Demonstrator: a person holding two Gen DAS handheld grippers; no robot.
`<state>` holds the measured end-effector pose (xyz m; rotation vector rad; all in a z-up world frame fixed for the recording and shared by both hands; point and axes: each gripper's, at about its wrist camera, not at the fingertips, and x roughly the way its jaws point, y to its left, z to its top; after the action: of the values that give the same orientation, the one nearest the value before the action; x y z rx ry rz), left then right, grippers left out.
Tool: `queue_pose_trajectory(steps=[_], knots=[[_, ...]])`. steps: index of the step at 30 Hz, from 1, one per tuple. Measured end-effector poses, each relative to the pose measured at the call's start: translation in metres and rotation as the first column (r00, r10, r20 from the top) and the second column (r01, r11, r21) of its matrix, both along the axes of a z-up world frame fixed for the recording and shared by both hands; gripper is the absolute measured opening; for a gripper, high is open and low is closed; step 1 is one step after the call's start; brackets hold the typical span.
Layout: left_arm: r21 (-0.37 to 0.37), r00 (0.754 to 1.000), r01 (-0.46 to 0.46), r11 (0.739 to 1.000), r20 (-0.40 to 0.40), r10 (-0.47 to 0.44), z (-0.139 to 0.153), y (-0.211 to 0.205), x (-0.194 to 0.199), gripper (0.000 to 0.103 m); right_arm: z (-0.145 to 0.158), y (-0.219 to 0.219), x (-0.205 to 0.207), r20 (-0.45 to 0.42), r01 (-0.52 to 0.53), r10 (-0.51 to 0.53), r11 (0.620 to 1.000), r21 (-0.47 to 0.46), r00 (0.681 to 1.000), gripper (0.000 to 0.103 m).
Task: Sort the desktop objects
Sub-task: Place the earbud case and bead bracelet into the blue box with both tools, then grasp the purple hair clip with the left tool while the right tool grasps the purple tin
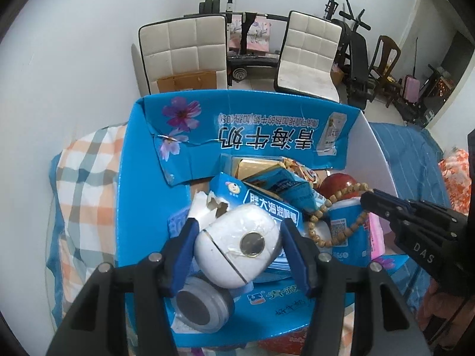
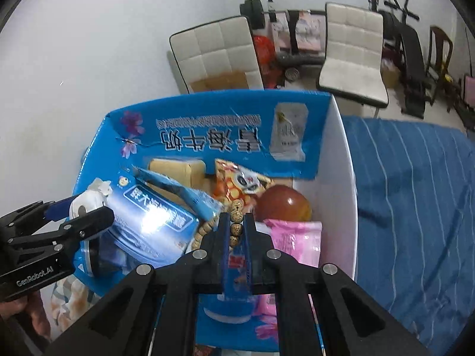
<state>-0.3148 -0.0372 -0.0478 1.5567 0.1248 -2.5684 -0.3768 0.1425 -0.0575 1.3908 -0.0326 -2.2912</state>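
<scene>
A blue milk carton box (image 1: pixel 237 118) (image 2: pixel 207 124) holds several sorted items. My left gripper (image 1: pixel 237 237) is shut on a white egg-shaped gadget (image 1: pixel 237 246) with a round lens, held over the box's near left part; it shows in the right wrist view (image 2: pixel 86 204) too. My right gripper (image 2: pixel 236 222) is shut on a wooden bead bracelet (image 2: pixel 236 207) above the box's middle; the bracelet (image 1: pixel 332 216) hangs from its fingertips (image 1: pixel 371 198) in the left wrist view.
In the box lie a blue medicine box (image 1: pixel 267 204), a red apple (image 2: pixel 282 204), a pink packet (image 2: pixel 297 237), a panda snack bag (image 2: pixel 243 184), a blue-white bottle (image 1: pixel 347 228) and a tape roll (image 1: pixel 204 305). A blue striped cloth (image 2: pixel 415 192) lies to the right, a checked cloth (image 1: pixel 86 192) to the left.
</scene>
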Motion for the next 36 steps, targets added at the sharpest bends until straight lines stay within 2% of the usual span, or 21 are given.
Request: queue_pose_trajectory(steps=[2,4,5,6,8,9,10,12,14,16,19,22,24,25,26,27,29,32,34,36], knots=[[0.001,1.0,-0.001,1.0,0.004,0.001,-0.002,0.0,-0.001,0.057,-0.004,0.006,0.0,0.033,0.009,-0.009,1.0,-0.019,0.999,0.009],[0.012,1.0,-0.003,1.0,-0.003,0.003,-0.002,0.0,0.0,0.066,-0.004,0.012,0.002,0.053,0.025,-0.023,0.999,-0.042,0.998,0.01],[0.038,1.0,-0.004,0.999,-0.012,0.004,0.0,-0.001,0.001,0.075,-0.003,0.016,0.004,0.061,0.031,-0.028,0.998,-0.062,0.998,0.011],[0.058,1.0,-0.002,0.998,-0.026,0.004,0.004,-0.002,0.004,0.08,0.0,0.02,0.007,0.061,0.036,-0.031,0.996,-0.08,0.998,0.016],[0.066,0.998,0.0,0.998,-0.056,0.004,0.016,-0.005,0.013,0.084,0.005,0.027,0.013,0.053,0.048,-0.043,0.993,-0.108,0.998,0.036],[0.064,0.998,-0.004,0.998,-0.066,0.008,0.022,-0.007,0.019,0.087,0.011,0.032,0.02,0.044,0.055,-0.05,0.989,-0.136,0.998,0.052],[0.073,0.996,-0.028,0.997,-0.079,0.034,0.028,-0.011,0.028,0.089,0.014,0.037,0.027,0.033,0.058,-0.054,0.985,-0.165,0.998,0.057],[0.098,0.994,-0.048,0.994,-0.097,0.058,0.037,-0.023,0.052,0.097,0.021,0.045,0.046,0.002,0.052,-0.052,0.979,-0.197,0.999,0.057],[0.09,0.99,-0.078,0.993,-0.109,0.088,0.038,-0.033,0.073,0.103,0.022,0.049,0.066,-0.022,0.035,-0.04,0.978,-0.205,0.999,0.057],[0.076,0.99,-0.113,0.991,-0.076,0.118,0.024,-0.042,0.099,0.103,0.015,0.051,0.093,-0.035,0.023,-0.03,0.981,-0.191,0.999,0.057],[0.069,0.988,-0.156,0.985,0.033,0.154,-0.017,-0.052,0.128,0.103,-0.003,0.05,0.12,-0.013,0.007,-0.009,0.986,-0.166,1.0,0.057],[0.07,0.973,-0.191,0.979,0.149,0.179,-0.068,-0.056,0.143,0.103,-0.035,0.045,0.142,0.054,-0.014,0.021,0.993,-0.121,0.998,0.057],[0.054,0.966,-0.191,0.98,0.187,0.178,-0.093,-0.054,0.147,0.102,-0.048,0.044,0.15,0.086,-0.026,0.034,0.995,-0.101,0.996,0.057],[0.055,0.965,-0.185,0.981,0.201,0.171,-0.103,-0.053,0.146,0.102,-0.053,0.043,0.152,0.093,-0.03,0.039,0.995,-0.091,0.995,0.057],[0.06,0.964,-0.18,0.982,0.212,0.164,-0.111,-0.052,0.145,0.097,-0.057,0.041,0.155,0.101,-0.04,0.048,0.996,-0.08,0.994,0.057],[0.059,0.963,-0.174,0.983,0.216,0.158,-0.119,-0.051,0.143,0.087,-0.059,0.039,0.158,0.104,-0.051,0.058,0.996,-0.07,0.993,0.057],[0.085,0.963,-0.149,0.985,0.237,0.125,-0.135,-0.05,0.136,0.079,-0.06,0.035,0.16,0.103,-0.063,0.068,0.997,-0.051,0.992,0.057],[0.159,0.973,-0.13,0.979,0.21,0.095,-0.141,-0.051,0.132,0.079,-0.057,0.022,0.16,0.098,-0.09,0.094,0.995,-0.046,0.991,0.057],[0.18,0.976,-0.12,0.976,0.202,0.083,-0.142,-0.052,0.133,0.078,-0.055,0.01,0.162,0.093,-0.121,0.125,0.992,-0.046,0.988,0.057],[0.196,0.979,-0.106,0.975,0.194,0.067,-0.143,-0.052,0.137,0.072,-0.053,-0.007,0.165,0.081,-0.162,0.166,0.986,-0.047,0.983,0.057]])
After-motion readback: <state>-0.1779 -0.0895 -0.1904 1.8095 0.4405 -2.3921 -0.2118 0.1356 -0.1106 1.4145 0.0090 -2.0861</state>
